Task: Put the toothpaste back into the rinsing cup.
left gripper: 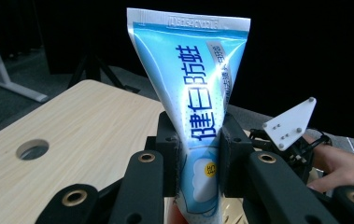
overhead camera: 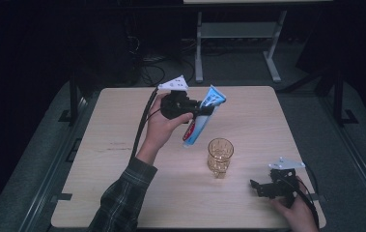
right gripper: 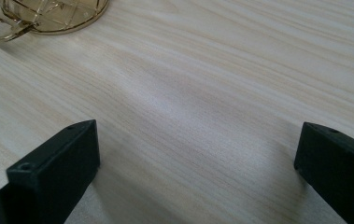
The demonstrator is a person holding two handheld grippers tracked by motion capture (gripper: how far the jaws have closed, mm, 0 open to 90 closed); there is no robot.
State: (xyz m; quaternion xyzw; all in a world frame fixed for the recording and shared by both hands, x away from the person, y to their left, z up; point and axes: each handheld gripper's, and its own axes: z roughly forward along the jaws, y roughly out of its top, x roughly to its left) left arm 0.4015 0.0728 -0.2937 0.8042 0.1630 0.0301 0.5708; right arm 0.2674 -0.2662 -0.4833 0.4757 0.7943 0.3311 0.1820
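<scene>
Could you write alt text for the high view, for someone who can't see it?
A person's left tool grips a blue and white toothpaste tube, held tilted in the air above a light wooden table. An amber glass stands just below it, and the right tool rests open near the table's right front corner.

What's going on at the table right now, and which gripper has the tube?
The left gripper is clamped across the middle of a blue toothpaste tube and holds it in the air, tilted, with its cap end down and its flat crimped end up. An amber glass cup stands upright on the wooden table, just below and to the right of the tube's lower end. The right gripper rests low near the table's right front corner, jaws wide apart with nothing between them.
</scene>
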